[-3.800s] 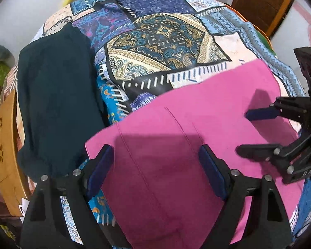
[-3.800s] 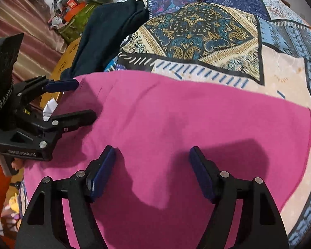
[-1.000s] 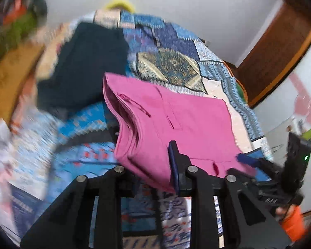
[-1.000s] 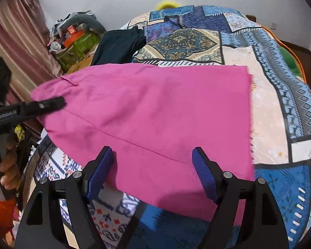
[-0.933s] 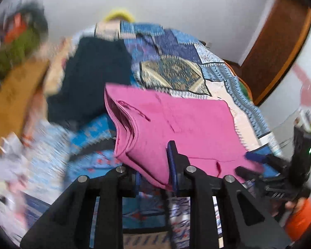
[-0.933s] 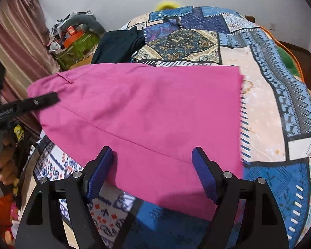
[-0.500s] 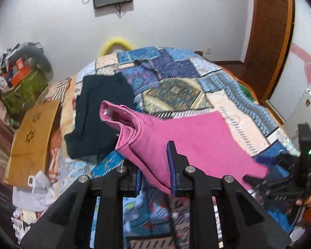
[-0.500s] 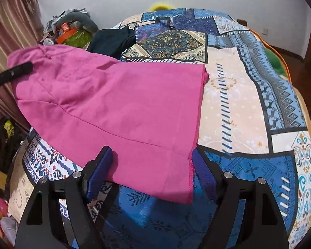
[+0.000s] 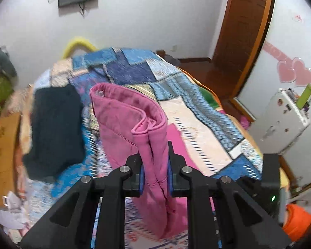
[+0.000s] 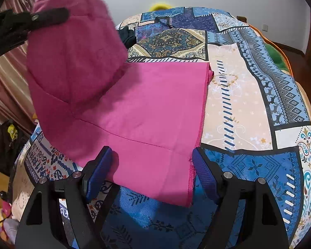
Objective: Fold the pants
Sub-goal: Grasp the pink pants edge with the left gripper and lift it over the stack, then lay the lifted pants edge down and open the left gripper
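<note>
The pink pants lie partly on the patchwork bedspread. My left gripper is shut on the waistband end and holds it lifted high, so that end stands up and curls over. In the right wrist view the left gripper shows at the top left with the raised cloth hanging from it. My right gripper is open. Its jaws stand either side of the near edge of the flat leg part, just above the cloth, holding nothing.
A dark folded garment lies on the bed's left side. A wooden board and clutter sit left of the bed. A white appliance and a wooden door stand to the right.
My left gripper has closed on the waistband end and lifted it up and over toward the leg end. The right gripper stays open over the flat part, and the cloth's far edge has drawn nearer.
</note>
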{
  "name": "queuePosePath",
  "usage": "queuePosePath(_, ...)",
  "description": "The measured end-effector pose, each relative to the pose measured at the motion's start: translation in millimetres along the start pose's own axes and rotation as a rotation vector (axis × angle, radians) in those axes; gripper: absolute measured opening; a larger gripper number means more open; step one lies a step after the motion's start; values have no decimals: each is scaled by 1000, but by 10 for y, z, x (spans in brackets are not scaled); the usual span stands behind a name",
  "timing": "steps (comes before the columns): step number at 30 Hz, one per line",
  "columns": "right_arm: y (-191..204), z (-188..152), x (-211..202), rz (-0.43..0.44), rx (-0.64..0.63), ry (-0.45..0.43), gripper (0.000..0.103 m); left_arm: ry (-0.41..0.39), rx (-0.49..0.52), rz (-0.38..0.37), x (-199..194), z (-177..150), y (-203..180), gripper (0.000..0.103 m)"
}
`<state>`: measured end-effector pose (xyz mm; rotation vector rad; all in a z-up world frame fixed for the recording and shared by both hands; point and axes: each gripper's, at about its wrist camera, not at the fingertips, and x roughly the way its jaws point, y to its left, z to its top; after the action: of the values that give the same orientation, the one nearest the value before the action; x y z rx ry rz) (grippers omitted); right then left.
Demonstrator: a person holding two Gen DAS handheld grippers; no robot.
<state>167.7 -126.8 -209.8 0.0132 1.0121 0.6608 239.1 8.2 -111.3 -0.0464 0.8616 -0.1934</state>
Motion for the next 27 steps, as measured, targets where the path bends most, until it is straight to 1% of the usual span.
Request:
queuePosePath(4,3,5,-1,2,-2,0,76,65,-39,-78,203,36,-55,17)
queuePosePath(6,-5,6,1,7,0,0,76,95,-45,-102,286,16,-87,17)
queuePosePath(11,-20,1,0,13,5,-1,76,169,-29,-129,521,-41,-222,17)
queuePosePath(18,-32,-2,0,15,10,0,76,258,-16,-161,662,-175,-285,19)
queuePosePath(19,-34,-3,0,14,10,0,76,269,-12,-169,656,-193,-290,23)
queuePosePath(20,-35,-2,1,15,10,0,76,274,-11,-181,640,-204,-284,30)
queuePosePath(22,-37,-1,1,16,10,0,76,267,-13,-192,578,-212,-267,40)
queuePosePath(24,-49,-5,0,19,13,1,76,237,3,-166,481,-193,-230,43)
queuePosePath(25,-55,-4,2,17,14,3,76,213,17,-145,415,-170,-199,47)
queuePosePath(26,-66,-5,5,17,15,5,76,195,24,-128,379,-147,-172,54)
queuePosePath(27,-73,-11,3,20,17,4,76,173,30,-103,341,-116,-129,58)
